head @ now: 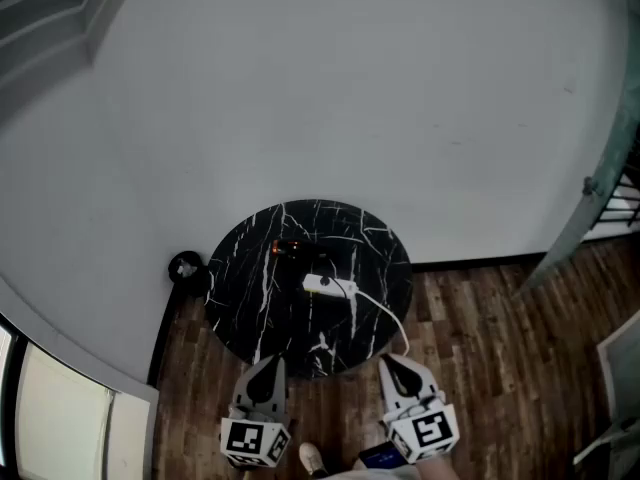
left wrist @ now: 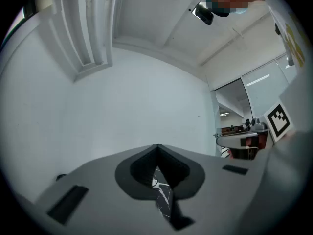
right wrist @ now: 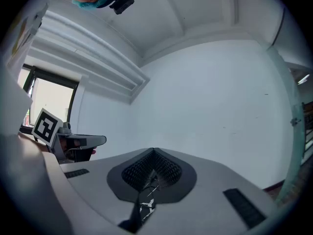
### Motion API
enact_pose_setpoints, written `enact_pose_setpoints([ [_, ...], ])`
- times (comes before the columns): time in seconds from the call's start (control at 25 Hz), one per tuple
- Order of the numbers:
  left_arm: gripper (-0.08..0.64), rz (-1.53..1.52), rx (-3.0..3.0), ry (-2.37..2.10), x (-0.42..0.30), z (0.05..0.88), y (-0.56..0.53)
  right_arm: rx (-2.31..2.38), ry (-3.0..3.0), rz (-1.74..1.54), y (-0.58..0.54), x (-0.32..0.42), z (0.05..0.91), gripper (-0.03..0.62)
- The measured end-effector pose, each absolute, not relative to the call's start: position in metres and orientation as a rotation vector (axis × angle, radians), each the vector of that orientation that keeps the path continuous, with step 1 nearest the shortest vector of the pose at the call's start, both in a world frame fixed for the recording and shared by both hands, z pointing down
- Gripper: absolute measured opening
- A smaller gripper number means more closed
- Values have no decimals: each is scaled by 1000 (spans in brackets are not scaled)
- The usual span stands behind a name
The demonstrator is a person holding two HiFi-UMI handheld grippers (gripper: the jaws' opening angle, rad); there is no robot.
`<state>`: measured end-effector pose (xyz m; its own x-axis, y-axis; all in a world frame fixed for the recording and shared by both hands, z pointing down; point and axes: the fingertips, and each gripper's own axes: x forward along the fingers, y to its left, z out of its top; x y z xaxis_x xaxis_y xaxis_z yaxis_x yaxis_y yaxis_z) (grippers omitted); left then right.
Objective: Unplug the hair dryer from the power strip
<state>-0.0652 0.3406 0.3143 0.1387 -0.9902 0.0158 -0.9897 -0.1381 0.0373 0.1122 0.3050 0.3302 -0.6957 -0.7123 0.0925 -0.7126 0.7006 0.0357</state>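
In the head view a round black marble table (head: 250, 298) stands against the white wall. A white power strip (head: 330, 286) lies near its middle, and its white cable (head: 385, 313) runs off the right edge. Just behind it lies a dark hair dryer (head: 289, 248) with an orange glint; the plug is too small to make out. My left gripper (head: 269, 364) and right gripper (head: 393, 362) hover side by side short of the table's near edge, both shut and empty. The left gripper (left wrist: 157, 150) and right gripper (right wrist: 154, 153) show pressed jaws with marble seen through the slit.
A small black round object (head: 185, 267) sits on the floor left of the table by the wall. Dark wood flooring (head: 480, 348) spreads to the right, and a glass door (head: 600, 188) stands at the far right. A shoe (head: 312, 458) shows between the grippers.
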Motion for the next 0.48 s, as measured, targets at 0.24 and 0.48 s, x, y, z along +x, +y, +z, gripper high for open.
enact_pose_setpoints([
  [0.24, -15, -24, 2315, -2034, -68, 319, 341, 1188, -2809, 16, 304, 113, 328, -2],
  [0.48, -15, -27, 2317, -2037, -65, 319, 341, 1195, -2820, 26, 304, 116, 326, -2],
])
